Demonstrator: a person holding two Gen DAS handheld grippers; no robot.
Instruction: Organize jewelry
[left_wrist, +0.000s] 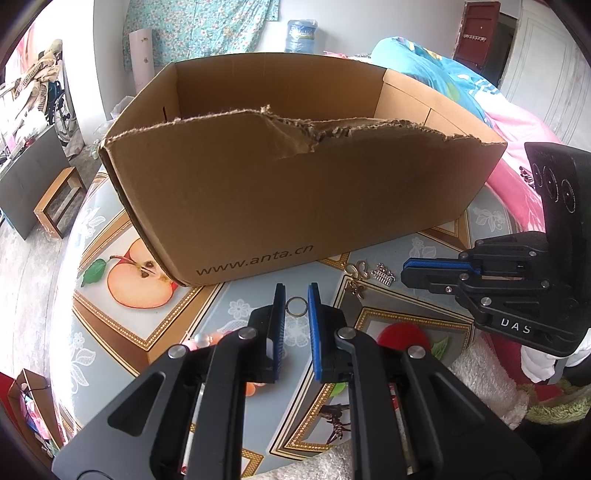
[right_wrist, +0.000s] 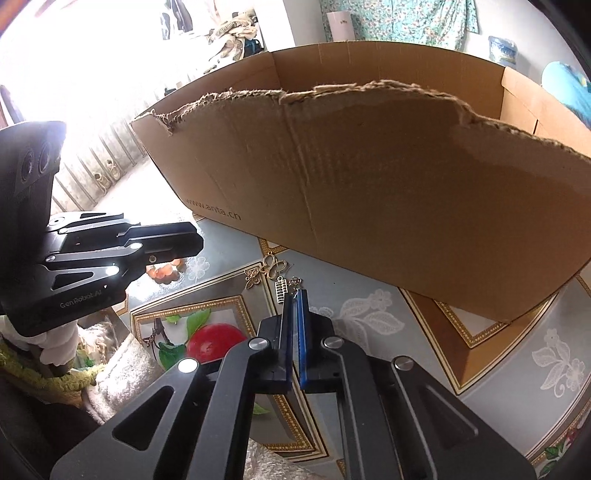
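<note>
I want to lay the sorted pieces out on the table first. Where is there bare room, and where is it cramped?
Bare tabletop lies left of the box, around the apple print, and right of the right gripper beside the box. It is crowded in front of the box: butterfly charms, silver charm and ring sit close together.

Both wrist fisheyes angled down, close over table (left_wrist: 236, 306); share cardboard box (left_wrist: 295, 192), each other's claw.

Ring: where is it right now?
In the left wrist view the ring lies flat on the patterned tablecloth, just beyond the left hand-held gripper tips, in front of the cardboard box, left of the gold butterfly charms.
</note>
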